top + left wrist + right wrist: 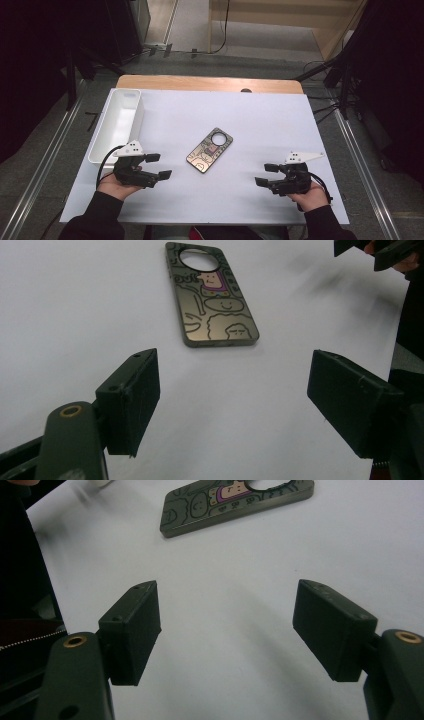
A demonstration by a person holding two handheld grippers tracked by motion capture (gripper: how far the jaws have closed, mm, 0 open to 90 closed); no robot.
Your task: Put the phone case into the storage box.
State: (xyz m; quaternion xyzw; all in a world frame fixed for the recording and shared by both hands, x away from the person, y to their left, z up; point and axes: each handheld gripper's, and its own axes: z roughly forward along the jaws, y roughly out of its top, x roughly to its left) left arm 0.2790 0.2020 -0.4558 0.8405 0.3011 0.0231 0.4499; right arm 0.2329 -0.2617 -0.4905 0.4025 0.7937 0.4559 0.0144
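Note:
A bronze phone case [210, 150] with cartoon drawings and a round camera hole lies flat in the middle of the white table top [260, 125]. My left gripper [159, 166] rests at the front left, jaws open and pointing toward the case, nothing between them. My right gripper [267, 175] sits at the front right, also open and empty, facing the case from the other side. The left gripper view has the case [212, 297] ahead of the wide-apart jaws [232, 400]. In the right gripper view the case [235, 502] lies beyond the open jaws [227, 630].
A long white tray [120, 122] stands along the table's left edge, just beyond my left gripper. A wooden strip [210, 83] runs along the far edge. Cables and dark stands [345, 75] flank the table on the floor.

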